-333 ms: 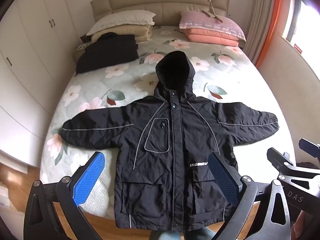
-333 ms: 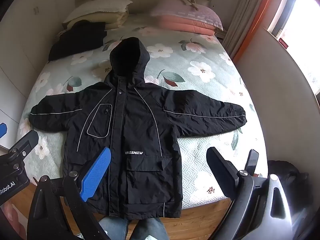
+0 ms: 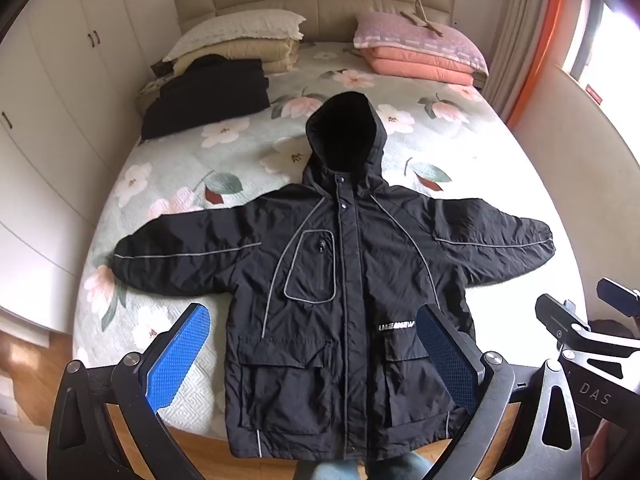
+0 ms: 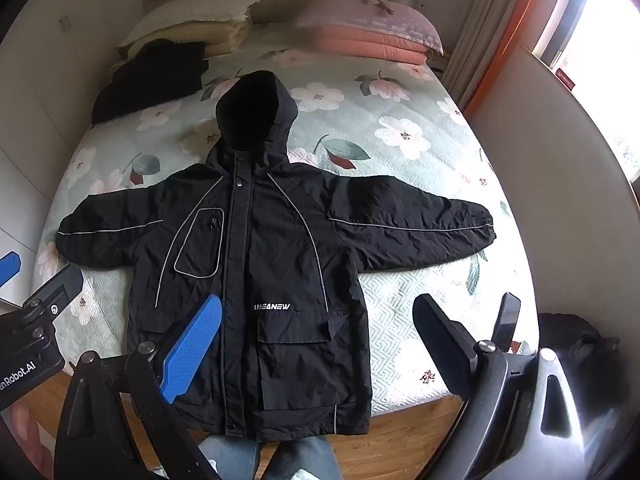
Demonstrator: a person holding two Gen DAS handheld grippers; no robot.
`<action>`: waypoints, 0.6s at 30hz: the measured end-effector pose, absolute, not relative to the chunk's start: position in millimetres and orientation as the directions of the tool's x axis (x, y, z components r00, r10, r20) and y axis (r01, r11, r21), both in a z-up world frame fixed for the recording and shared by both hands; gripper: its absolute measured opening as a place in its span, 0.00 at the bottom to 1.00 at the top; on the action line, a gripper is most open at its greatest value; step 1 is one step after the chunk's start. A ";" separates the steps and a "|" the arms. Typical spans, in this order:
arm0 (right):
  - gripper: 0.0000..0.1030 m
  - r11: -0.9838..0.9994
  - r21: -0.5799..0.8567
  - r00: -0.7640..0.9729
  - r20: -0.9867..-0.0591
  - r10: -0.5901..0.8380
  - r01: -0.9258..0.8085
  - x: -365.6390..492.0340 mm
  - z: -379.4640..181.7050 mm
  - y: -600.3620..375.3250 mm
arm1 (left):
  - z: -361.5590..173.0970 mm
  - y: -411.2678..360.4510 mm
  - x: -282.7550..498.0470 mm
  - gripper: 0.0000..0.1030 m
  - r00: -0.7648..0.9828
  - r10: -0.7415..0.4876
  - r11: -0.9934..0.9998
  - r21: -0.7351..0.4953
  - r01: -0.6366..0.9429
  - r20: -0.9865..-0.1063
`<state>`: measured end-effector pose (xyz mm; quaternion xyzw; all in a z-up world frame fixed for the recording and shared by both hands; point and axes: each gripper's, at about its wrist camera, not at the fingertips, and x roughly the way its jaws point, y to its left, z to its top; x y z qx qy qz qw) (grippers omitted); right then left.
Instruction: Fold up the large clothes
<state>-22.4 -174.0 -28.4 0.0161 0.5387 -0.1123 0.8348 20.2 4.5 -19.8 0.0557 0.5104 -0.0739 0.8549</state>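
Observation:
A black hooded jacket lies face up on the bed, zipped, both sleeves spread out sideways, hood toward the headboard. Its hem hangs over the near edge of the bed. It also shows in the right wrist view. My left gripper is open and empty, held above the jacket's lower part. My right gripper is open and empty, above the jacket's lower right side. The right gripper's body shows at the right edge of the left wrist view. The left gripper's body shows at the left edge of the right wrist view.
The bed has a floral green quilt. A folded dark garment lies at the far left by stacked pillows. Pink pillows sit far right. White wardrobes stand left, a wall right, wooden floor below.
Both views have shifted only slightly; the jacket lies as before and both grippers stay open.

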 end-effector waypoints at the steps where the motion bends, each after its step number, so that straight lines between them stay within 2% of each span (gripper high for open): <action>1: 0.94 0.974 -0.095 0.394 -0.903 -0.172 0.207 -24.0 -29.1 -174.3 | -21.6 4.7 21.6 1.00 0.461 -0.076 0.982 0.014 0.189 -0.884; 18: 0.94 0.972 -0.076 0.359 -0.920 -0.155 0.223 -15.7 -42.5 -165.0 | -32.1 3.8 26.5 1.00 0.445 -0.133 0.970 -0.023 0.244 -0.885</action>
